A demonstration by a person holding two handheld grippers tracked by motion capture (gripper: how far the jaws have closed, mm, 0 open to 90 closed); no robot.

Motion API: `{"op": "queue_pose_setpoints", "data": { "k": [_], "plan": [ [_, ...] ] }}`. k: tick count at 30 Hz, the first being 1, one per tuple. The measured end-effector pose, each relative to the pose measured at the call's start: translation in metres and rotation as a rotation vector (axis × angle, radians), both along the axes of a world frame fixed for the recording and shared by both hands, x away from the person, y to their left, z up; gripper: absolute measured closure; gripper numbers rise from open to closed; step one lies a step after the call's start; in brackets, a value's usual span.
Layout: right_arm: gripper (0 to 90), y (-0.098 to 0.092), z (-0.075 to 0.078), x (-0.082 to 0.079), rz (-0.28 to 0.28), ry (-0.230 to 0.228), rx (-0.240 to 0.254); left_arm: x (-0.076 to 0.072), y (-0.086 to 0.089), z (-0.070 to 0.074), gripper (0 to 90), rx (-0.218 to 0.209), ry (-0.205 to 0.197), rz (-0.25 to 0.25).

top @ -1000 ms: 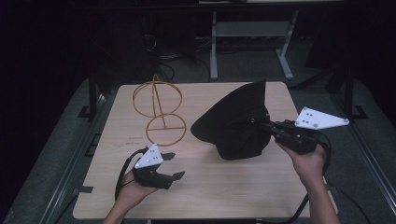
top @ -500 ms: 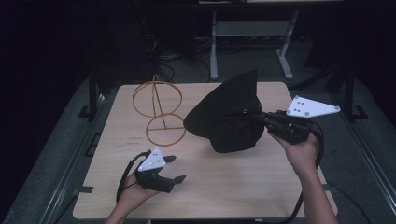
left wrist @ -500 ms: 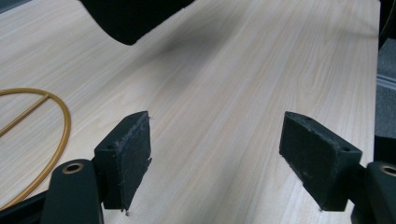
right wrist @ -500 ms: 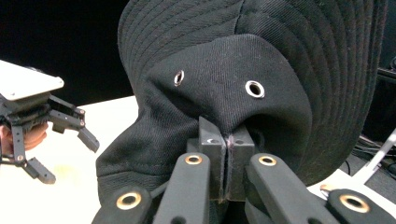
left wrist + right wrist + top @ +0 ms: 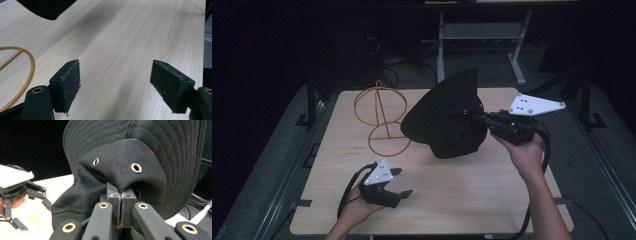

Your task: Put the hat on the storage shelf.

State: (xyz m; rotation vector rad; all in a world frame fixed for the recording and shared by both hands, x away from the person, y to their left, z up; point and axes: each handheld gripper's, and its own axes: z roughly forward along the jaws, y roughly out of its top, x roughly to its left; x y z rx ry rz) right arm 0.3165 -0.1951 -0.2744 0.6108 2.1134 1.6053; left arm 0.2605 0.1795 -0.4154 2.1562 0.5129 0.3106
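**A:** ok where's the hat rn?

**B:** black bucket hat (image 5: pixel 442 120) is up off the table (image 5: pixel 472 190), hanging from my right gripper (image 5: pixel 482 119) over the far-right part of the top. Brim's flared out toward the back + left, crown sags down toward the wood. In the right gripper view the hat (image 5: pixel 130 167) is right in my face: two metal eyelets (image 5: pixel 136 167) on the crown, stitched brim curving round behind it.

**A:** and the grip itself?

**B:** right jaws are pressed together w/ a fold of crown fabric pinched between the pads (image 5: pixel 113 195), just below those eyelets. Basically no gap, only cloth in there. My hand's round the gripper body, grey plate (image 5: pixel 534 104) sticking up on top.

**A:** left side doing anything?

**B:** nah. Left gripper (image 5: pixel 402 182) sits low over the near-left part of the table, well apart from the hat. Jaws have just been opening and now stand spread wide, nothing between them; the left gripper view is plain wood grain between the two pads (image 5: pixel 67 82). You can also spot it off to the left in the right gripper view (image 5: pixel 32 202), fingers apart.

**A:** anything else on the table?

**B:** gold wire stand (image 5: pixel 382 115), ring base w/ a hoop-shaped top, upright at the far-left, just beside the hat's brim edge; can't tell if they touch. A bit of its ring (image 5: pixel 27 70) curves in at the left of the left gripper view.
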Motion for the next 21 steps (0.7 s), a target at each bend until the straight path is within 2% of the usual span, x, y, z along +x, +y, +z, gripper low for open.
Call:
{"op": "queue_pose_setpoints", "data": {
  "k": [21],
  "plan": [
    [88.1, 0.038, 0.024, 0.026, 0.054, 0.004, -0.022, 0.001, 0.005, -0.001, 23.3, -0.009, 0.004, 0.007]
  ]
}}
